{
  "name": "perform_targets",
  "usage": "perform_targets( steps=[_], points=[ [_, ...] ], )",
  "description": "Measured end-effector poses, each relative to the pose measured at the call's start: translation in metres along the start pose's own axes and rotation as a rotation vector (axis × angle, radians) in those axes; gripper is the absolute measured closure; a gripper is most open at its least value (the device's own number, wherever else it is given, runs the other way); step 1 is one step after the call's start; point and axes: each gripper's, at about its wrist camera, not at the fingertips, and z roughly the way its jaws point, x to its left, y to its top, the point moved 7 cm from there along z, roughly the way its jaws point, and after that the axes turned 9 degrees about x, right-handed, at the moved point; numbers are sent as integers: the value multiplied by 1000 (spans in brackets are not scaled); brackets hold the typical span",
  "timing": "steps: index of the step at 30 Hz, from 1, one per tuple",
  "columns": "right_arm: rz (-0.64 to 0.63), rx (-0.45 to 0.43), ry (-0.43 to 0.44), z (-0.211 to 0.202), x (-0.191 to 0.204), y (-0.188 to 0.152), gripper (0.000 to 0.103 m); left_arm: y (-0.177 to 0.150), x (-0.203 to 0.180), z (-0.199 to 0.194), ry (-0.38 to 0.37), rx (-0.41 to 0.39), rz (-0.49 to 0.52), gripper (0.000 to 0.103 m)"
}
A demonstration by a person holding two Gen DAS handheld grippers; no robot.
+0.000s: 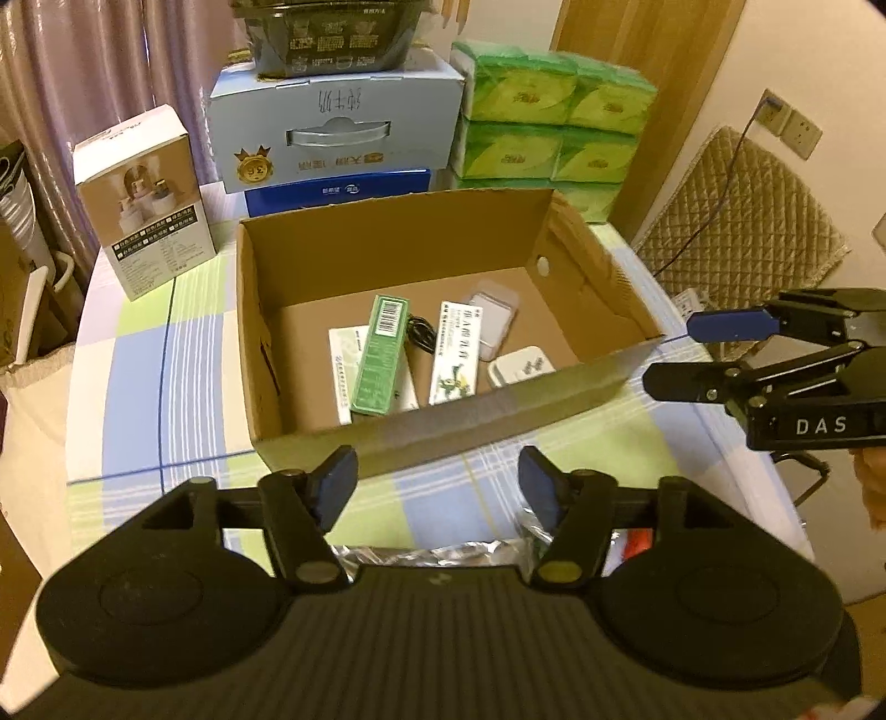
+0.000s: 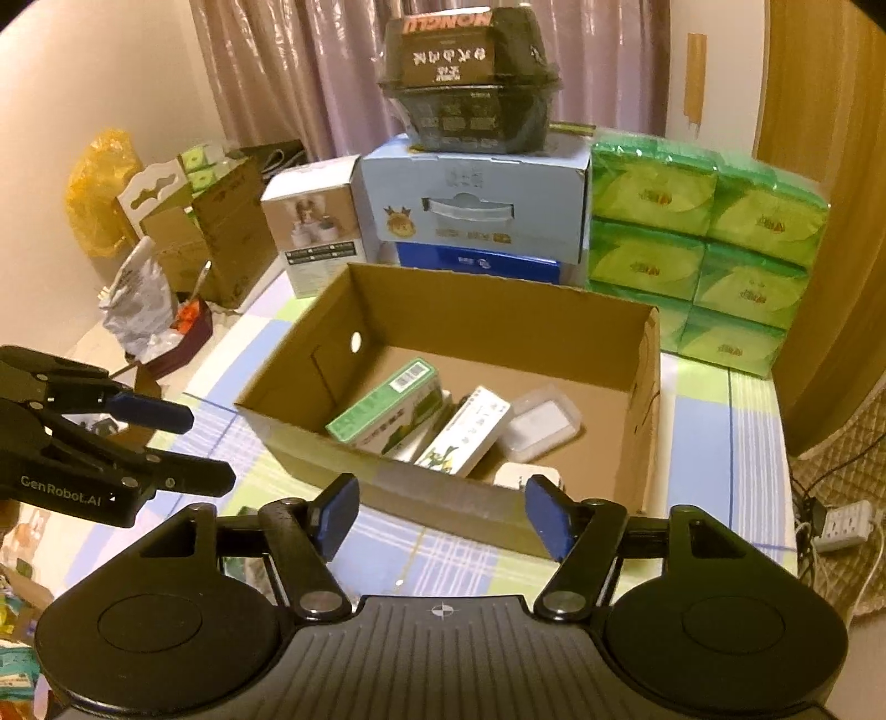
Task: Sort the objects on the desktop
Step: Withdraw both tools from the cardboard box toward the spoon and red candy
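One cardboard box [image 1: 421, 243] on the counter [image 1: 138, 343] held two green cartons [image 1: 382, 354] (others unclear); left claw [image 1: 437, 487] and right claw [image 2: 440, 518] stood half-open, empty

A tabletop [image 1: 138, 387] covered with a checked cloth in pale blue, green and white fills the middle of the room. Behind it hangs a mauve curtain [image 2: 288, 72], drawn shut. A cream wall [image 1: 803, 72] on one side carries a socket plate [image 1: 789, 124], with a wooden door [image 1: 637, 39] next to it. A quilted beige cover [image 1: 742, 210] lies below the socket, and a white power strip [image 2: 844, 523] rests on the floor. The light is warm and dim.
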Motion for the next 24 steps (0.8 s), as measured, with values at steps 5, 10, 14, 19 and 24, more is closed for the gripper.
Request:
perform_targets(
  steps=[5,10,14,19,24],
  points=[
    [-4,2,17,-10,6,-12,30,-16,-2,-13,-2,-19,-20,37],
    [5,3,23,-19,8,-30,23,-36,-8,-22,-9,-38,-27,29],
    [-6,0,6,-22,6,-50,19,-56,-15,-25,8,-51,-8,25],
    [-3,13,-13,-23,2,-78,18,-86,-24,-24,59,-58,42,22],
    [9,20,-10,-27,0,-102,17,-113,-33,-15,79,-39,83,21]
  ],
)
